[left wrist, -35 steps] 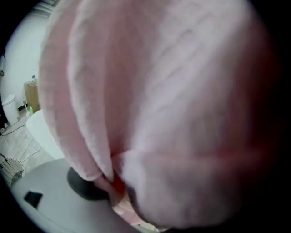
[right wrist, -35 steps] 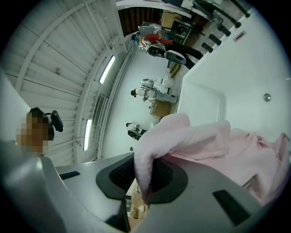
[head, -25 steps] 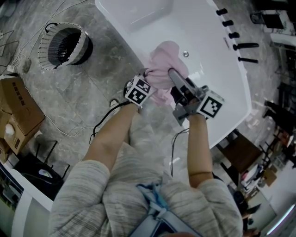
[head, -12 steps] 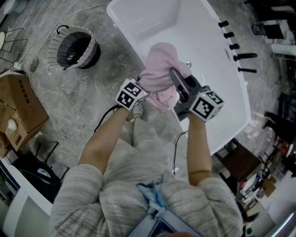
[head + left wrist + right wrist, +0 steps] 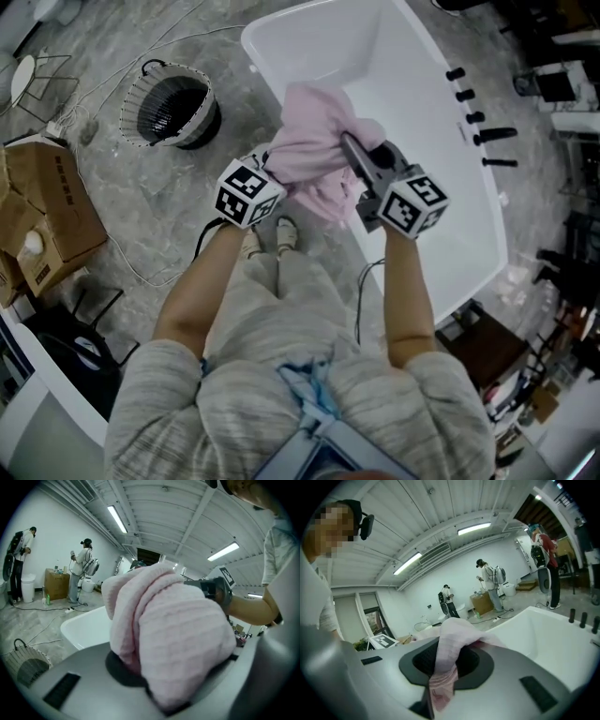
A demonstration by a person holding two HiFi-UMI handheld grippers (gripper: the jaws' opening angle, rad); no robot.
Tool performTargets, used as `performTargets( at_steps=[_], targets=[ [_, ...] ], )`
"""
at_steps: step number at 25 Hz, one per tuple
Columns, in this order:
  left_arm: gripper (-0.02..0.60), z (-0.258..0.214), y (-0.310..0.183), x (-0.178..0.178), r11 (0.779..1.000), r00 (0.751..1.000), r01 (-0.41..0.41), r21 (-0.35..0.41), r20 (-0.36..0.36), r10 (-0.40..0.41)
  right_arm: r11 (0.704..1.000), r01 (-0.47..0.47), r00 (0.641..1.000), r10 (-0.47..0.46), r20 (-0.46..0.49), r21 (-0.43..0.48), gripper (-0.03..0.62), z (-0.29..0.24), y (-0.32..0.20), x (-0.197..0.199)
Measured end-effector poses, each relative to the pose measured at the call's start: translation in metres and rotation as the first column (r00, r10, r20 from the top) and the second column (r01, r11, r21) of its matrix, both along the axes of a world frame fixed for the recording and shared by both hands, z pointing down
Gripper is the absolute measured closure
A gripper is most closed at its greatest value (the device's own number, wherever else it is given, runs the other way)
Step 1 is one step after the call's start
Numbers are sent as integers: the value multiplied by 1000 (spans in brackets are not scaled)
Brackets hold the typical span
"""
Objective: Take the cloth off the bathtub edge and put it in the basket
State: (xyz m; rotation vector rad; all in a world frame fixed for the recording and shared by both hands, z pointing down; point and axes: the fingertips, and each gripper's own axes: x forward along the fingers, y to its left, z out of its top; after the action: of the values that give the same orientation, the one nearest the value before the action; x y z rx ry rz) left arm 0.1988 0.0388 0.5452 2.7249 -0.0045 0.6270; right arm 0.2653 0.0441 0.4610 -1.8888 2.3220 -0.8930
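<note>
The pink cloth (image 5: 314, 150) hangs bunched between both grippers, lifted above the white bathtub's (image 5: 441, 216) near edge. My left gripper (image 5: 272, 169) is shut on the cloth's left side; the cloth (image 5: 173, 639) fills the left gripper view. My right gripper (image 5: 352, 150) is shut on the cloth's right side, and a pinched fold of the cloth (image 5: 445, 667) shows between its jaws. The black wire basket (image 5: 172, 111) with a white rim stands on the floor to the upper left, apart from both grippers.
Cardboard boxes (image 5: 42, 220) sit at the left, with cables (image 5: 141, 272) trailing over the grey stone floor. Black taps (image 5: 492, 136) line the tub's far side. People (image 5: 82, 569) stand in the background of the gripper views.
Both grippers with the pink cloth have risen and shifted left, away from the tub edge. The basket sits closer in the head view.
</note>
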Motion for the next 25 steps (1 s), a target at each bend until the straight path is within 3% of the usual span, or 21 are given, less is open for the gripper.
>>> performTargets(
  at_steps=[9, 25],
  targets=[
    [511, -65, -47, -41, 993, 994, 104, 58, 14, -104, 990, 91, 996, -89, -26, 110, 526, -49, -44, -32],
    [511, -146, -108, -113, 951, 958, 286, 115, -3, -287, 928, 292, 956, -278, -92, 232, 526, -126, -115, -106]
  ],
)
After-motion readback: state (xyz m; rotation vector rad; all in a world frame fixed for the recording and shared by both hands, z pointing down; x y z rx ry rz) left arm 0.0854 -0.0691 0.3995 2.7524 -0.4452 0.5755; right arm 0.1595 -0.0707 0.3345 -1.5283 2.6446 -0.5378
